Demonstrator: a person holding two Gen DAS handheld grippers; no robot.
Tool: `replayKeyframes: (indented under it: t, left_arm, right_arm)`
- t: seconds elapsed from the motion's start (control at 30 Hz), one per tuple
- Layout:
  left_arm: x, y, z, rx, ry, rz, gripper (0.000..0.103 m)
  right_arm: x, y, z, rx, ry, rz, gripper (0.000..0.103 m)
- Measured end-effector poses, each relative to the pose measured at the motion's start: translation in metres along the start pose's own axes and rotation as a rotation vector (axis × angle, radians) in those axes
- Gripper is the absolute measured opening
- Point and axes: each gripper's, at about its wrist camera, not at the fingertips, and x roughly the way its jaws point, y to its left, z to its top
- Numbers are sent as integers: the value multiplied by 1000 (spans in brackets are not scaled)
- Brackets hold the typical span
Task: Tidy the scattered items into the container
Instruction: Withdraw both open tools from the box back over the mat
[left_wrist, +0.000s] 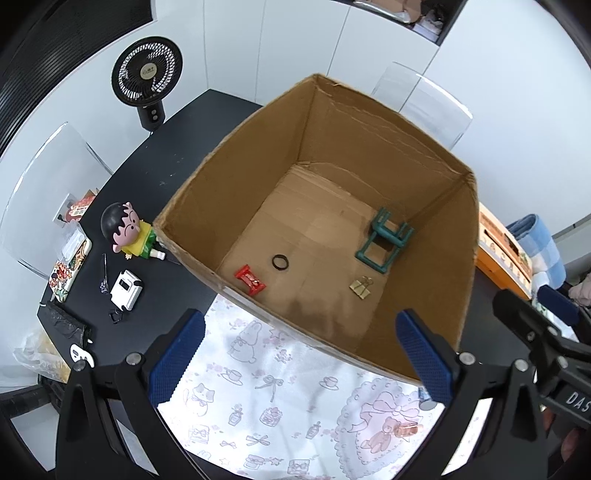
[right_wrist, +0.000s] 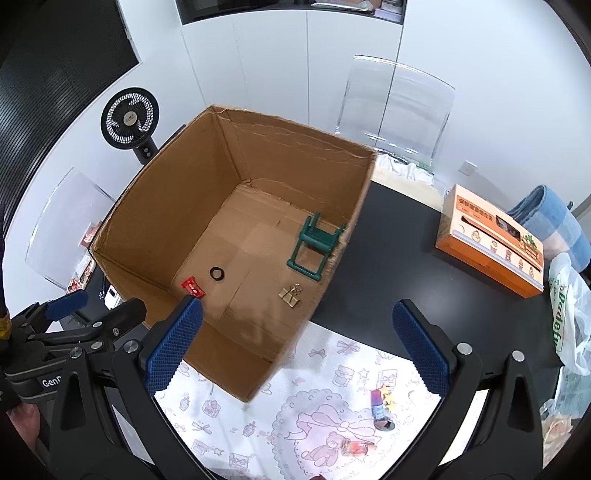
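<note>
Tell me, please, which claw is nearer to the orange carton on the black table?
Right. The right claw sits beside the cardboard box, on the orange carton side; the left claw is farther off.

The left gripper (left_wrist: 301, 356) points steeply down, its blue-padded jaws spread wide with nothing between them; the right gripper (right_wrist: 297, 349) does likewise, equally wide and empty.
</note>
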Motion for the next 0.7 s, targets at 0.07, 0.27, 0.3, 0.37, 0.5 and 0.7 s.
replayKeyframes:
  t: [0.07,0.27,0.3,0.37,0.5,0.7]
  left_arm:
    - [-3,-7,-3,9,-2,-4,103]
    - [-8,-30,-13,45,-4,-12,103]
    - [-9,-34,-15,50,-5,-15,103]
    - [-11,-41,-18,61,-6,-21,103]
    - [-14,-57,-25,82,-4,-36,103]
    - [-18,-87,-40,135,-1,-48,103]
  right_arm:
    - [-4,-6,-4,7,-4,-3,103]
    - [-18,-31,-19,41,-13,-13,103]
    - [-20,-35,-21,48,-16,-16,103]
    - [-24,-43,-25,60,-18,-21,103]
    - [-33,-60,-37,85,-23,-33,103]
    - [-46,-84,-55,124,-31,-45,103]
